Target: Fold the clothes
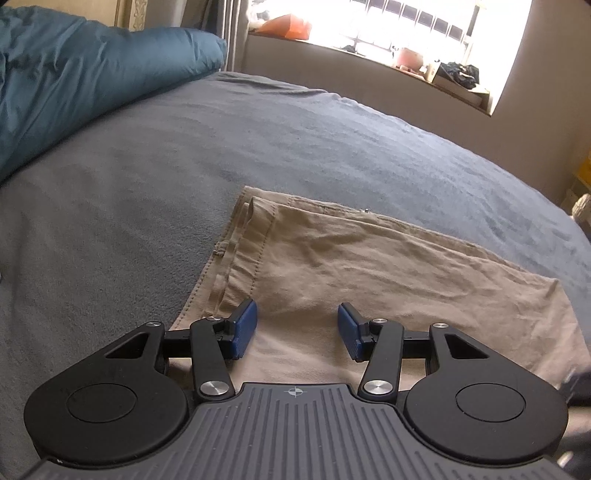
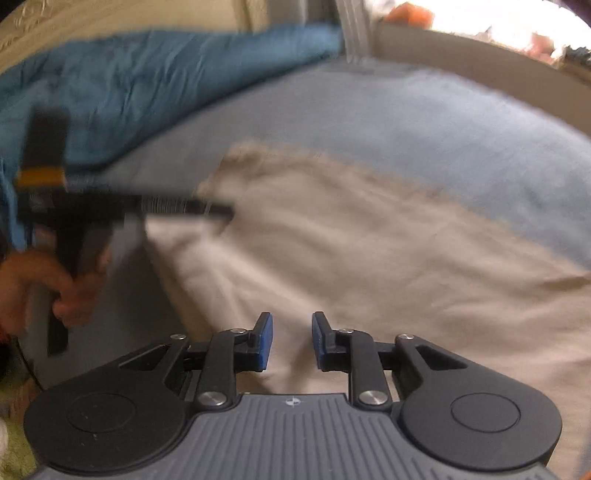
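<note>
Left claw [image 1: 297, 330] with blue pads spread apart, nothing between them, hovering over folded beige cotton trousers [image 1: 369, 266] near the stitched waistband. Right claw [image 2: 292, 341] parted by a narrower gap, likewise empty, above the same cloth. Trousers lying flat on a bed under a grey-blue sheet [image 1: 258, 140]. Rumpled teal duvet [image 1: 74, 85] heaped further back, bright window [image 1: 388, 26] beyond. Hand [image 2: 55, 288] gripping the other tool's black handle, blurred
</note>
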`<state>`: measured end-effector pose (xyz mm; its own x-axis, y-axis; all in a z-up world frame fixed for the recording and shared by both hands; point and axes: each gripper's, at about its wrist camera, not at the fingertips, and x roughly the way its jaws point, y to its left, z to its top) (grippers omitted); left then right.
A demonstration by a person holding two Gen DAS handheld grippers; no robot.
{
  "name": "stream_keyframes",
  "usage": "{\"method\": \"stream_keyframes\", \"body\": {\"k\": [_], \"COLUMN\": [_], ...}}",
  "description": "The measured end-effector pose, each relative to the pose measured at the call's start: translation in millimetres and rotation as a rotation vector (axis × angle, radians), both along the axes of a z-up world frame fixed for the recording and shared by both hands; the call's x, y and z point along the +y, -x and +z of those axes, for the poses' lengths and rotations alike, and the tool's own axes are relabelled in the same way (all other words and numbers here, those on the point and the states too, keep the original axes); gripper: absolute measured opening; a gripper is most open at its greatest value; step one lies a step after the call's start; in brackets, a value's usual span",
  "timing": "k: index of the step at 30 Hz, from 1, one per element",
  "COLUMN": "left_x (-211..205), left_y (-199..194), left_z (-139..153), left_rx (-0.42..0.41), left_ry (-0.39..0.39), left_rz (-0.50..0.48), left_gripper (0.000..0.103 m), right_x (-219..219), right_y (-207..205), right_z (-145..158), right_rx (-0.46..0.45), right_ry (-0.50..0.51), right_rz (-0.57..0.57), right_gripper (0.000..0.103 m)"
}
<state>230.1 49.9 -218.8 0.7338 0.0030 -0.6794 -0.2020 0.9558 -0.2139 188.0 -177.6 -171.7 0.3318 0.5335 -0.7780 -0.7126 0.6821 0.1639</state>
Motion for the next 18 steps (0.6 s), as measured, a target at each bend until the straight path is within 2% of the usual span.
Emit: {"method": "stream_keyframes", "body": {"k": [3,5,9,11,13,16,18], "left_x": [4.0,5.5,-0.7,-9.2,-24.3,-51.9,-62.4], "left_y": [1.3,3.5,21.9,36.2,47.7,57.3,58.0], "left_z": [0.3,0.9,18.0,27.9,30.1,16.7,6.1], "left_rx": [-0.011,-0.024,-0.093,-0.144,-0.154,-0.121,-0.098], "left_ry": [0.019,0.020,-0.049,-0.068,-0.089,-0.170,-0.228], "left_rz": [-0.007,-0.019,-0.057,-0.127,-0.216,-0.317,-0.327], "left_gripper": [0.049,0.049,0.049,0.050,0.050,0.050,0.050], "right_x": [14.8,14.8,-1.8,-14.2,-23.9,-20.0,-11.8], "right_y": [32.4,40.9,26.0,8.1,-9.6,-20.7,-12.2], "right_z": [1.0,4.8,27.8,39.5,44.9,31.0,15.8], "right_rx": [-0.083,-0.067,-0.024,-0.017,-0.008,0.014,0.071], "right_ry": [0.062,0.054,-0.025,-0.064,-0.084,-0.042,-0.002], "right_rz": [0.109,0.147,0.093,0.012,-0.064,-0.090,-0.048], "right_gripper": [0.023,0.020,0.020,0.020,0.020,0.020,0.020]}}
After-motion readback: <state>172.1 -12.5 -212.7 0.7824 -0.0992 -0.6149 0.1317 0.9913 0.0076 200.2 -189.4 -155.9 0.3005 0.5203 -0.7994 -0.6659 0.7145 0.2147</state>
